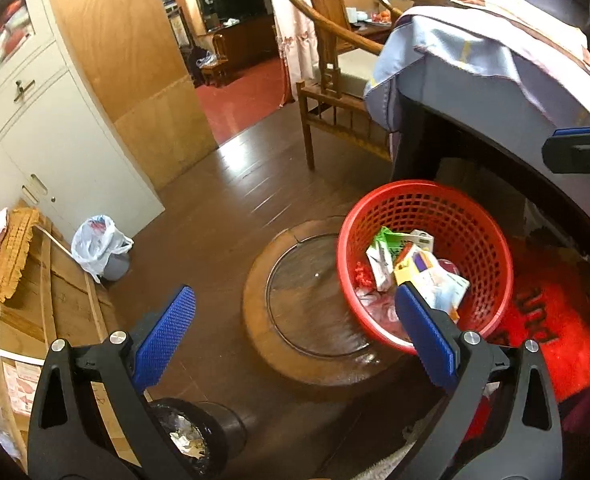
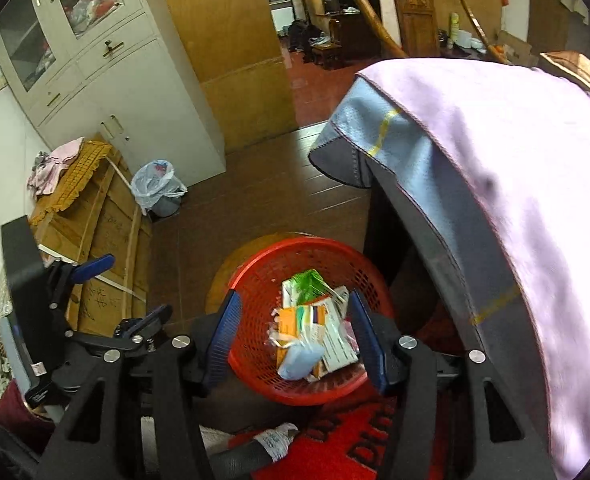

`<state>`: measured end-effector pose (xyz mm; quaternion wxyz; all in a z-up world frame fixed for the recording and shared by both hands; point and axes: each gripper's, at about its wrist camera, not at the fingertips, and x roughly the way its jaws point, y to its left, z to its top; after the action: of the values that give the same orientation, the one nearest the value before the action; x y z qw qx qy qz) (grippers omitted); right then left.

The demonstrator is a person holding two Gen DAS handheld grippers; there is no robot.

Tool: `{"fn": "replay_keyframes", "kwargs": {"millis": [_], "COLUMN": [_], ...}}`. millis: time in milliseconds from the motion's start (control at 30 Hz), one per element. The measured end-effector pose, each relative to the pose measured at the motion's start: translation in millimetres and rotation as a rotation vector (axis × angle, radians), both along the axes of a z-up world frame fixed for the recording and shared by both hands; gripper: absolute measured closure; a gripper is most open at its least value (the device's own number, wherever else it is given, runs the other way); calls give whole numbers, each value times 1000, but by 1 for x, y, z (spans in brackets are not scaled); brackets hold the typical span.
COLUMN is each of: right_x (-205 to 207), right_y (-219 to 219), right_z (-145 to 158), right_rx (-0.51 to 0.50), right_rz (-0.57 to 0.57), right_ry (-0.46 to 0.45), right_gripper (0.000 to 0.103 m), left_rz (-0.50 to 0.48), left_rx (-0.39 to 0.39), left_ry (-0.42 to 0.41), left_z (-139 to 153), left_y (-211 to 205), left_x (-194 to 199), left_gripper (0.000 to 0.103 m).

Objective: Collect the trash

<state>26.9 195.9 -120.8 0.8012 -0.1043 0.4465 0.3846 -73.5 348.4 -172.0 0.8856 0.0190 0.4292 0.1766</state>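
1. The red mesh wastebasket (image 2: pixel 295 384) stands on the dark wood floor, partly on a round wooden disc (image 1: pixel 295 352) and just beside a red doormat (image 2: pixel 335 452) with dark lettering.
2. Inside it I see trash: a green-and-white carton (image 2: pixel 307 286), an orange-and-white box (image 2: pixel 295 320), a white leaflet-like pack (image 2: pixel 339 350) and a pale blue wad (image 2: pixel 299 362) lying on top.
3. My right gripper (image 2: pixel 295 340) hangs over the basket with its blue pads parted and touching nothing; the blue wad lies loose below, between them in the picture.
4. My left gripper (image 1: pixel 295 336) is spread wide and holds nothing (one pad is over the basket's near rim, the other over bare floor).
5. A table (image 2: pixel 415 248) draped in a pale lilac cloth (image 2: pixel 495 160) rises just right of the basket.
6. Well apart on the left, a small grey bin with a white plastic liner (image 2: pixel 157 184) stands by a grey metal cabinet (image 2: pixel 135 92) and a big cardboard box (image 2: pixel 103 224).
7. A carved wooden chair (image 1: pixel 327 92) stands beyond the table, near a doorway.
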Motion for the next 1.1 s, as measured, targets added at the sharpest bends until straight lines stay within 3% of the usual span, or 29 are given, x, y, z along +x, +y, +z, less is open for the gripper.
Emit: {"fn": "replay_keyframes", "kwargs": {"millis": [133, 300, 400, 700, 1100], "right_x": [-18, -40, -48, -59, -59], "right_y": [-23, -54, -70, -88, -83], "right_z": [2, -4, -9, -16, -26], "right_rx": [-21, -20, -7, -4, -24], "right_rz": [-56, -125, -154, -175, -157], "right_ry": [-36, -56, -35, -18, 8], "right_gripper": [36, 34, 33, 29, 29], "left_rz": [-28, -60, -79, -133, -136], "left_rx": [12, 62, 52, 78, 86], "left_ry": [-34, -97, -118, -131, -114], "left_z": [16, 36, 43, 47, 40], "left_y": [-15, -35, -48, -74, -71], "left_x": [-13, -24, -23, -21, -18], "left_gripper": [7, 7, 7, 7, 7]}}
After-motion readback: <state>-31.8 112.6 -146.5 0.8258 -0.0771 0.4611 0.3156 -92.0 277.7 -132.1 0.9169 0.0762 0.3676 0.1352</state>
